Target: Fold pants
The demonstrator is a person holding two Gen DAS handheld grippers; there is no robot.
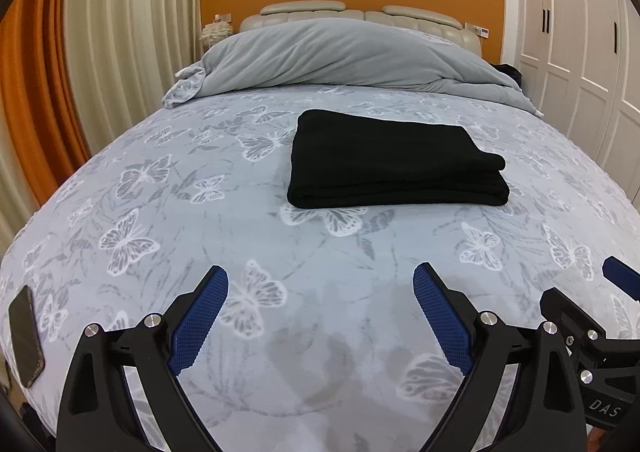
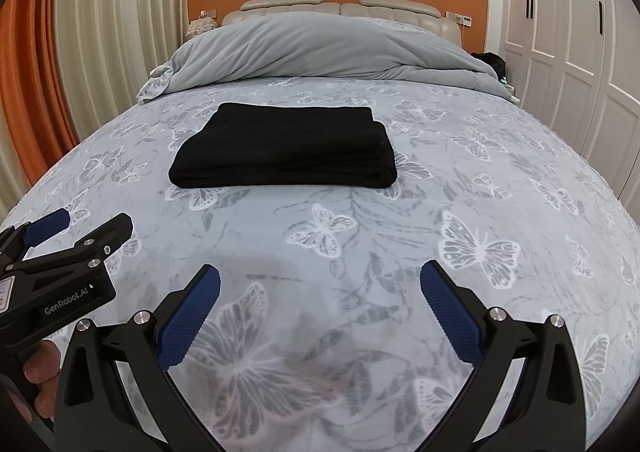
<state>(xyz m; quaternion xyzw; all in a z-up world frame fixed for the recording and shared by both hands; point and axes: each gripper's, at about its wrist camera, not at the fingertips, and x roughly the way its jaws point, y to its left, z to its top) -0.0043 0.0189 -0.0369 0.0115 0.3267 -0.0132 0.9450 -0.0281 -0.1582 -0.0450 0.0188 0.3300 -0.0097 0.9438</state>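
With both grippers' jaws spread empty, the folded black pants (image 1: 394, 160) could be unsettled if snagged again.

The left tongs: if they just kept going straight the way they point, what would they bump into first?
Probably the butterfly-print bedspread, since the open left tongs point slightly down at it. If they skimmed above it, the folded black pants come next, a bit right of centre. Depth is hard to judge.

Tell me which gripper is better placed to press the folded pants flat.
Neither clearly. The black pants lie folded, untouched. Both grippers, left and right, are open and short of them. Pants sit right of centre for the left, left of centre for the right.
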